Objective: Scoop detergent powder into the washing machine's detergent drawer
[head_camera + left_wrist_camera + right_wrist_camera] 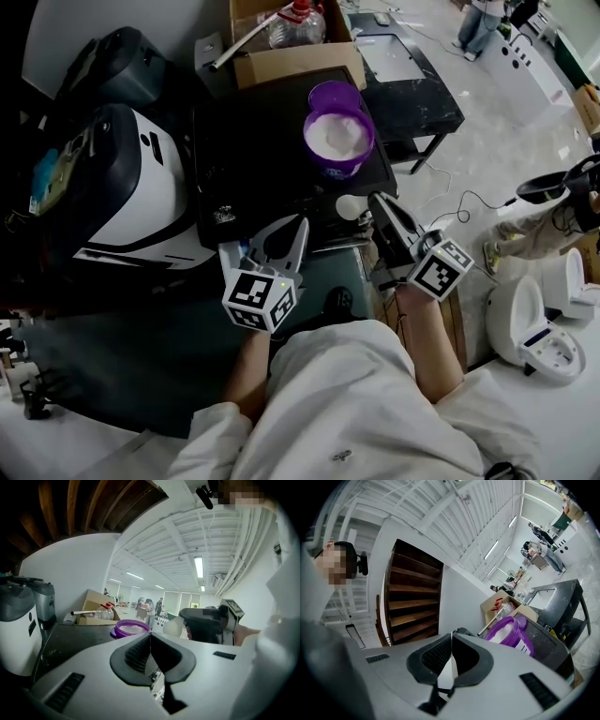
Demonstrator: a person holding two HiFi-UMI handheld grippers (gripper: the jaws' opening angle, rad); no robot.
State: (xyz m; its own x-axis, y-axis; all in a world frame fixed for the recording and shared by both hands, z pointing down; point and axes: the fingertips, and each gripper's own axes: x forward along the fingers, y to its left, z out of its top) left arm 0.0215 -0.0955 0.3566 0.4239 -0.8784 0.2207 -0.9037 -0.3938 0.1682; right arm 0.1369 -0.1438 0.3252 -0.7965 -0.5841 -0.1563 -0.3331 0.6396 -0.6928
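A purple tub (337,136) of white powder stands on the black machine top (253,159); it also shows as the tub (131,628) and the tub (511,630) in the gripper views. My right gripper (377,201) is shut on the thin handle (450,670) of a white scoop (349,207), just below the tub at the machine's front edge. The scoop bowl (172,626) juts from that gripper's tip. My left gripper (278,246) hangs at the machine's front edge, left of the scoop, jaws closed tip to tip on nothing. I cannot make out the detergent drawer.
A cardboard box (291,42) with a plastic bottle sits behind the tub. A white and black appliance (112,178) stands to the left. A black table (412,84) is at the right, with cables and white devices (544,319) on the floor.
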